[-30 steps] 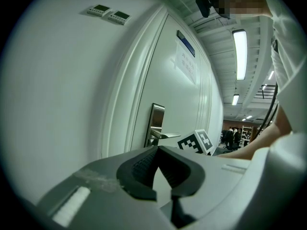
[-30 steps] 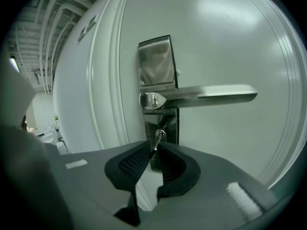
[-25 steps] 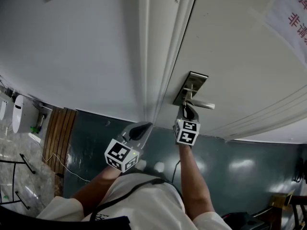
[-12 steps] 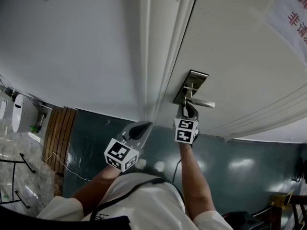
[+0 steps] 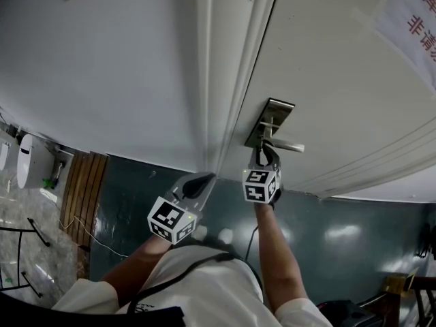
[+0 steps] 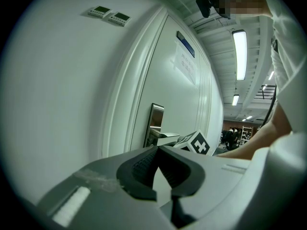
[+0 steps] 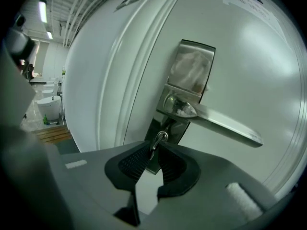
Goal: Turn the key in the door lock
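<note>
The white door fills most of what I see from the head view, with its moulded frame running beside it down to the dark green floor. My left gripper hangs low next to the frame, well clear of the door hardware, jaws pressed together with nothing between them. My right gripper is up against the metal lock plate near the door's edge, just under the lever handle, which sticks out to the right. Its jaws are clenched on the key, which sits in the keyhole in the lower part of the plate, below the handle's hub. The key's head is pinched between my ribbed pads.
</note>
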`<state>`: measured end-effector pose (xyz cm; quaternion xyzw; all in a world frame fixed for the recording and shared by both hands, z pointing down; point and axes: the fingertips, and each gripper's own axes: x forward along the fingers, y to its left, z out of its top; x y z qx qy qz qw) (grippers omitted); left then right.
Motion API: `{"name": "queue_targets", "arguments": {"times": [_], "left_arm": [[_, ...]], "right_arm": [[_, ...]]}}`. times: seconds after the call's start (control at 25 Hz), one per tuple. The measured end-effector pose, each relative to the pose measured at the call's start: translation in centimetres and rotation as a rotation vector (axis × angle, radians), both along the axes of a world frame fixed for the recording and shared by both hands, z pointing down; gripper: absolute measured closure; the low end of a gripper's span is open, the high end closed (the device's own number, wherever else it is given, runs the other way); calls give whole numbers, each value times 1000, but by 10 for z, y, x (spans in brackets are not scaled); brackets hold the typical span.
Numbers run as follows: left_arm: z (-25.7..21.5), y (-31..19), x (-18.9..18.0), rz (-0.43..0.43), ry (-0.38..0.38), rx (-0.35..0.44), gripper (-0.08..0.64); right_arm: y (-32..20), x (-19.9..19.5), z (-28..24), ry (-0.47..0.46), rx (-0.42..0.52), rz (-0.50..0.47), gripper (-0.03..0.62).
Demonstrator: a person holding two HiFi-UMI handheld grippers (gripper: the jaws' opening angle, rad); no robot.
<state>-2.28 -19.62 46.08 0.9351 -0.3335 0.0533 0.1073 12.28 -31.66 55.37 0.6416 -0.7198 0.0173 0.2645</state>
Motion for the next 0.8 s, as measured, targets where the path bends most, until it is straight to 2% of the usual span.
{"name": "queue_targets", "arguments": {"times": [0.32, 0.64, 0.8], "left_arm": [[1, 2, 6, 11, -1, -1, 554], [2, 2, 12, 16, -5, -4, 554], [1, 4, 16, 24, -3, -4, 554]], "right_arm": [[0, -3, 1, 157, -1, -61, 535], [2, -5, 1, 389, 12, -148, 534], [2, -6, 3, 460, 12, -186, 531]]}}
